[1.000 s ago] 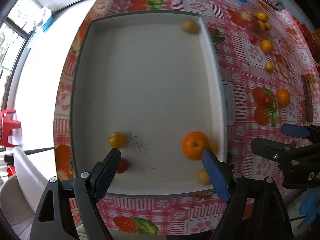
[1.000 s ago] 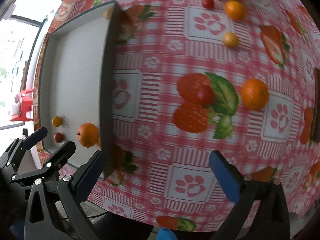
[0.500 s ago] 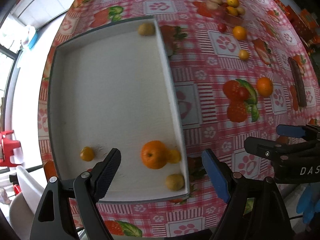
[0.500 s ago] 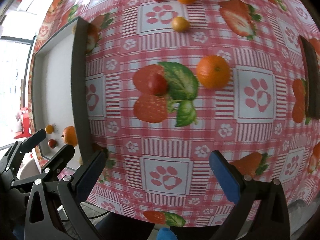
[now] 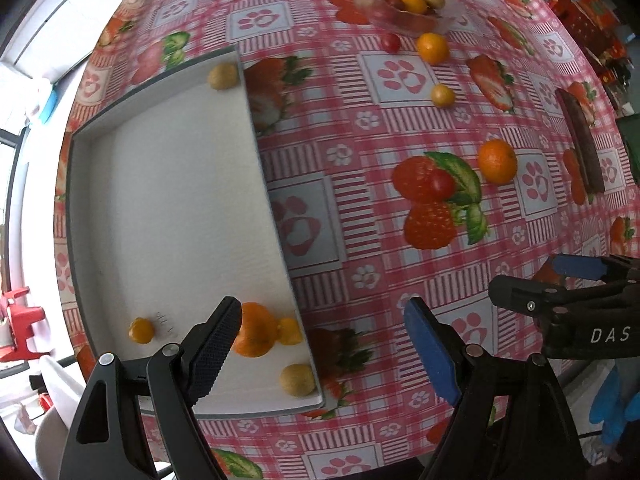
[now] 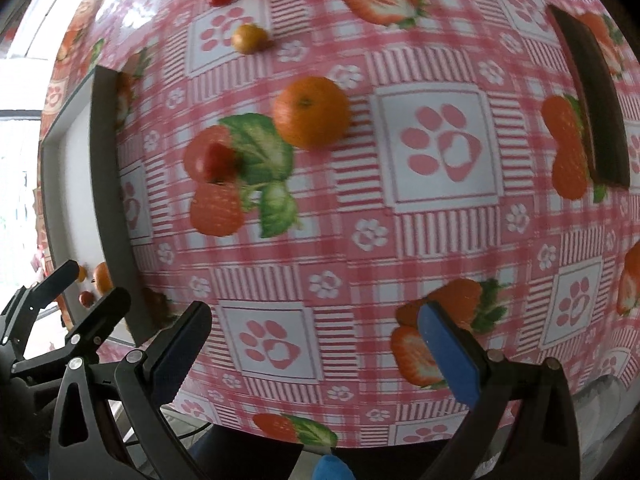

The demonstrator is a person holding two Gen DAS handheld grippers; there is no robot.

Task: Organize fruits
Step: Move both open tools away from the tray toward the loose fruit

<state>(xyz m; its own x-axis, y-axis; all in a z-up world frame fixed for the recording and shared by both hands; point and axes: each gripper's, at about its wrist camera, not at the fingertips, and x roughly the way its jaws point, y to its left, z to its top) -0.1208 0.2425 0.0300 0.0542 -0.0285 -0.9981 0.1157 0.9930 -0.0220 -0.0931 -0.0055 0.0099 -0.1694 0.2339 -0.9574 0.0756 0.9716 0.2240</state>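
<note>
Although the white tray already holds several fruits, the sorting looks only partly done. Inside it an orange lies against the near right wall with a small yellow fruit touching it, a tan round fruit sits in the near corner, another tan one in the far corner, and a small yellow one near the left wall.

Outside the tray, to its right on the tablecloth, wait a loose orange, a cherry tomato, and further off more small fruits beside a clear bowl that is itself full.

The left gripper hovers over the tray's near right corner, jaws spread wide and holding nothing. The right gripper hangs over the cloth, likewise wide and empty, pointed toward the loose orange.
</note>
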